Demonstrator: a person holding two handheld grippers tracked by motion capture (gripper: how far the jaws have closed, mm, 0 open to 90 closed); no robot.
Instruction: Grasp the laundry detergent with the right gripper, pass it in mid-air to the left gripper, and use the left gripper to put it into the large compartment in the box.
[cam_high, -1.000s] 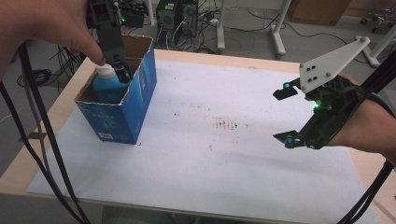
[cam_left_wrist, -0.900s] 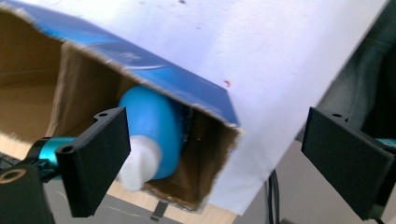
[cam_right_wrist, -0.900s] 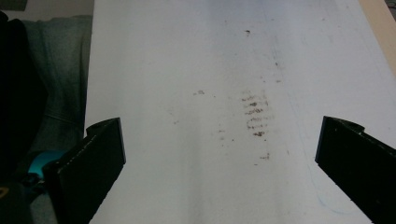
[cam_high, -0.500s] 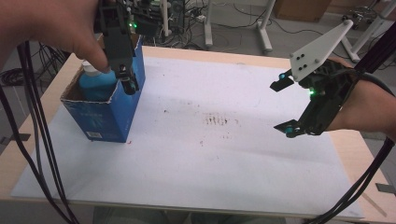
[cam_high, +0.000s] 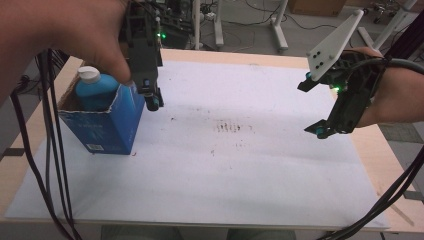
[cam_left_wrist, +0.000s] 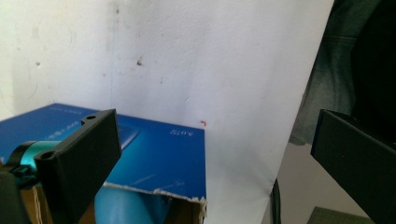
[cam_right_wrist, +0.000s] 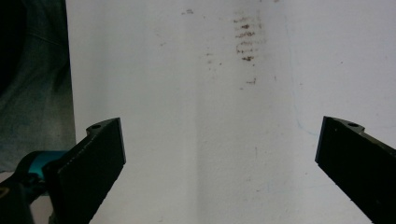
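Left gripper (cam_high: 150, 92) now clear of blue bottle (cam_high: 92, 90), jaws just opened wide, nothing between them; sits at 3 o'clock of blue carton (cam_high: 107, 127). Bottle stands upright inside carton: placement looks done. Right gripper (cam_high: 327, 107) open, empty, well apart over white sheet (cam_high: 240, 165).

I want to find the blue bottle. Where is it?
In the high view the blue bottle stands in the blue box at the table's left side, just left of the left tool.
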